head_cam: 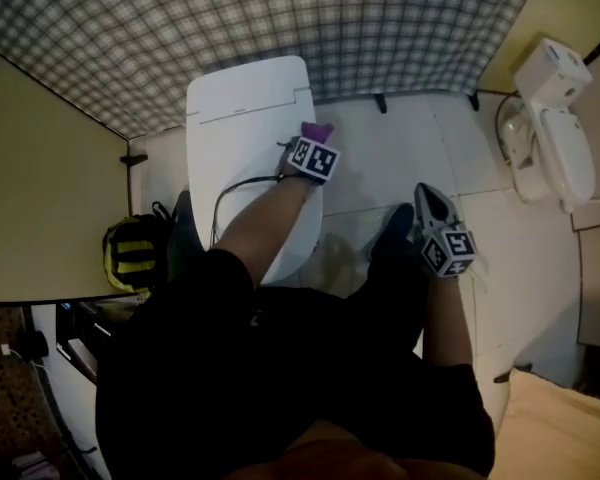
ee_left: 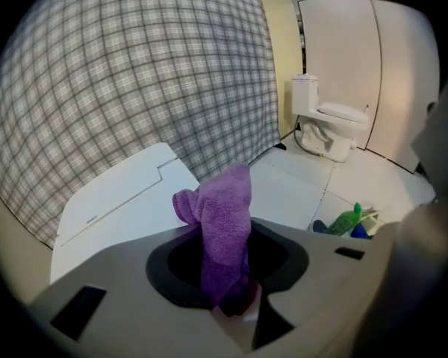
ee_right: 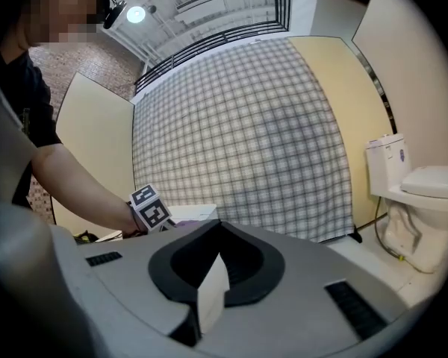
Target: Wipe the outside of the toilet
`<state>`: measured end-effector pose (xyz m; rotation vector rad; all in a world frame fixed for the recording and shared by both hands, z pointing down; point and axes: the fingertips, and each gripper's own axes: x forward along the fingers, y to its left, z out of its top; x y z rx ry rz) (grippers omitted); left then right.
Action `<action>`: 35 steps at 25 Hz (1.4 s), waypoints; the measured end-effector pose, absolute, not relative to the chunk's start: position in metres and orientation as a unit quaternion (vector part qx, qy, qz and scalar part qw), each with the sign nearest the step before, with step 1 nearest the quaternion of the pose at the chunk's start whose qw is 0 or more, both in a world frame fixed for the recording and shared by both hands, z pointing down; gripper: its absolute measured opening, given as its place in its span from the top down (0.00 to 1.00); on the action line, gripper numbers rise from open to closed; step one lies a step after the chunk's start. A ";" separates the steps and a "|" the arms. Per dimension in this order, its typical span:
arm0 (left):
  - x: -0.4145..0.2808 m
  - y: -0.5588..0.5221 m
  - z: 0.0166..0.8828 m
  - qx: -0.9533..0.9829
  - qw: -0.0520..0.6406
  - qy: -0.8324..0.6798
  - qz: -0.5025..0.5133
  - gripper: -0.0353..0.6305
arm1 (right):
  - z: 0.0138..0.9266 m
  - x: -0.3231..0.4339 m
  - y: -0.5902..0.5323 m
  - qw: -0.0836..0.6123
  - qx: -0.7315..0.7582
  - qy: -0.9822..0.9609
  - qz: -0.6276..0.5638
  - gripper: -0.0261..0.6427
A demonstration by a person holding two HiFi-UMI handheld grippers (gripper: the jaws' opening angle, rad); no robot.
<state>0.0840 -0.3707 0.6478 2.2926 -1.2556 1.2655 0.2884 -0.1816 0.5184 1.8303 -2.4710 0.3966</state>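
Two grippers show. The left gripper (head_cam: 314, 140), clamped on a purple fluffy cloth (ee_left: 224, 230), is at the right edge of the white toilet with a closed lid (head_cam: 242, 138). The toilet's body lies to this gripper's left, long axis running out from the checked wall (head_cam: 280, 18). The right gripper (ee_right: 209, 293), jaws together and empty, is well apart.

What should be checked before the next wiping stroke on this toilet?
1. Purple cloth held by left gripper: ok, jaws shut on it.
2. Toilet lid down: ok.
3. Cloth touching the toilet: cannot tell.
4. Right gripper out of the way: ok, empty, jaws together, off to the side.
5. Green bottle clear of the toilet: ok.
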 end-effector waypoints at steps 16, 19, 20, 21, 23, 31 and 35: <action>-0.206 -0.333 0.621 0.726 0.184 -0.543 0.380 0.77 | 0.471 0.157 -0.184 0.039 0.561 -0.822 0.091 0.96; -0.267 -0.319 0.627 0.717 0.184 -0.551 0.384 0.77 | 0.475 0.107 -0.193 0.055 0.546 -0.832 0.088 0.96; -0.280 -0.311 0.633 0.716 0.188 -0.550 0.387 0.77 | 0.478 0.093 -0.195 0.061 0.540 -0.834 0.089 0.96; -0.288 -0.302 0.641 0.716 0.194 -0.546 0.389 0.77 | 0.481 0.080 -0.195 0.066 0.536 -0.837 0.090 0.96; -0.291 -0.290 0.654 0.723 0.201 -0.532 0.393 0.77 | 0.483 0.062 -0.197 0.070 0.530 -0.840 0.094 0.96; -0.244 -0.288 0.659 0.751 0.180 -0.490 0.405 0.77 | 0.477 0.047 -0.202 0.074 0.527 -0.842 0.091 0.96; -0.188 -0.287 0.659 0.767 0.170 -0.466 0.407 0.77 | 0.481 0.074 -0.191 0.068 0.537 -0.835 0.095 0.96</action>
